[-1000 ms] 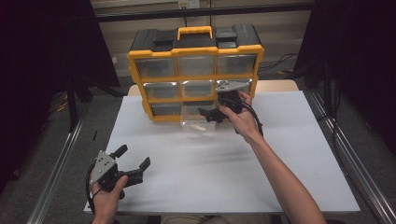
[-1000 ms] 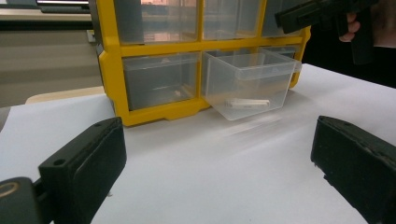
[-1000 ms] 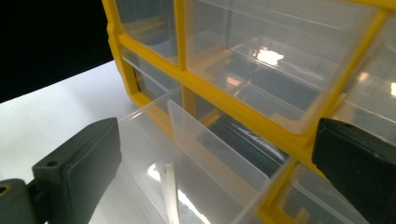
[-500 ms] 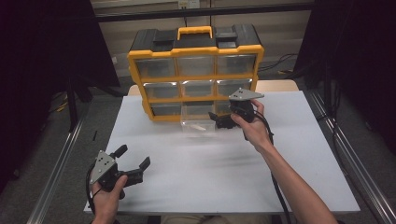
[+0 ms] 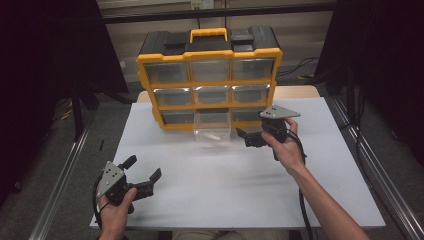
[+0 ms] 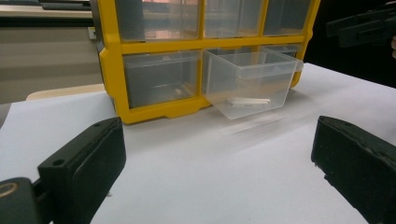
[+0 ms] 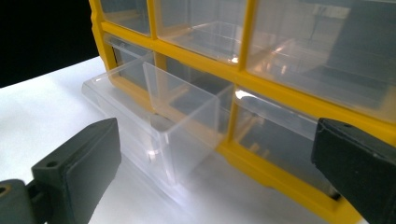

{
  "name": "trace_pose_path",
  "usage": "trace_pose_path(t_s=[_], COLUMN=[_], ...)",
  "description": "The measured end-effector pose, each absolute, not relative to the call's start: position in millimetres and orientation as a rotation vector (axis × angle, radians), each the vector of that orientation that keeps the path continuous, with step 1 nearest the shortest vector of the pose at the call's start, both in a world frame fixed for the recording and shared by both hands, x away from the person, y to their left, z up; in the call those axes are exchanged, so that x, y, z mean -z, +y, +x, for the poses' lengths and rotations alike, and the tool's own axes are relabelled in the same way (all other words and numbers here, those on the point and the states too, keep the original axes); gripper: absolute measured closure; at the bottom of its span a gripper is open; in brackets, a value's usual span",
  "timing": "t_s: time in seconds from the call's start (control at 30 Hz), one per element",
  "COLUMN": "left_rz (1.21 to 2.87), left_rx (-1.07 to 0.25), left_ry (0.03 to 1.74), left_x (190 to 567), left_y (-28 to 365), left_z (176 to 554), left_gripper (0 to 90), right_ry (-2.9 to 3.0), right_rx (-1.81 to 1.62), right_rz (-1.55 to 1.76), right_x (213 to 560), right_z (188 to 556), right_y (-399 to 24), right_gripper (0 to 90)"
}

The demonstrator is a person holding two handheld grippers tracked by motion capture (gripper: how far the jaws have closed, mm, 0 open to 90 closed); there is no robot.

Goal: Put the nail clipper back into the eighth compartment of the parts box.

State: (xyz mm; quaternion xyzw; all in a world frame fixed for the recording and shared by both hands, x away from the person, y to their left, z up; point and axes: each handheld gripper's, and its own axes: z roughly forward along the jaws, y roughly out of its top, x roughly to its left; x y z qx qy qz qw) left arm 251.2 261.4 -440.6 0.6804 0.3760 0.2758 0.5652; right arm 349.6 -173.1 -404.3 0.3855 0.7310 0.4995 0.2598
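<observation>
Right claw (image 5: 248, 137) released, jaws spread, just right of the clear drawer (image 5: 212, 127) pulled out from the yellow organizer (image 5: 210, 55); judged best to square on the drawer front, push straight; left claw (image 5: 142, 176) released, idle on table (image 5: 225, 190).

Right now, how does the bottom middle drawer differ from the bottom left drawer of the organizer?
The bottom middle drawer is pulled out over the table; the bottom left drawer sits flush in the yellow organizer. The middle one holds a pale stick-like piece, plainly seen; the left one's contents are too hazy to tell. The right gripper is open beside the middle drawer; nothing is near the left one. Both are clear plastic.
</observation>
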Motion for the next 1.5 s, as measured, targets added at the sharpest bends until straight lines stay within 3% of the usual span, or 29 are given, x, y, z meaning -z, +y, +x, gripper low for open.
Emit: trace_pose_path(t_s=[1.5], left_rz=[1.609], left_rx=[-0.655], left_ry=[0.89], left_x=[442], left_y=[260], left_z=[254], left_gripper=[3.1], right_ry=[1.811], right_rx=[-1.252], right_rz=[1.212], right_x=[427], right_z=[227], right_y=[-286], right_gripper=[1.7])
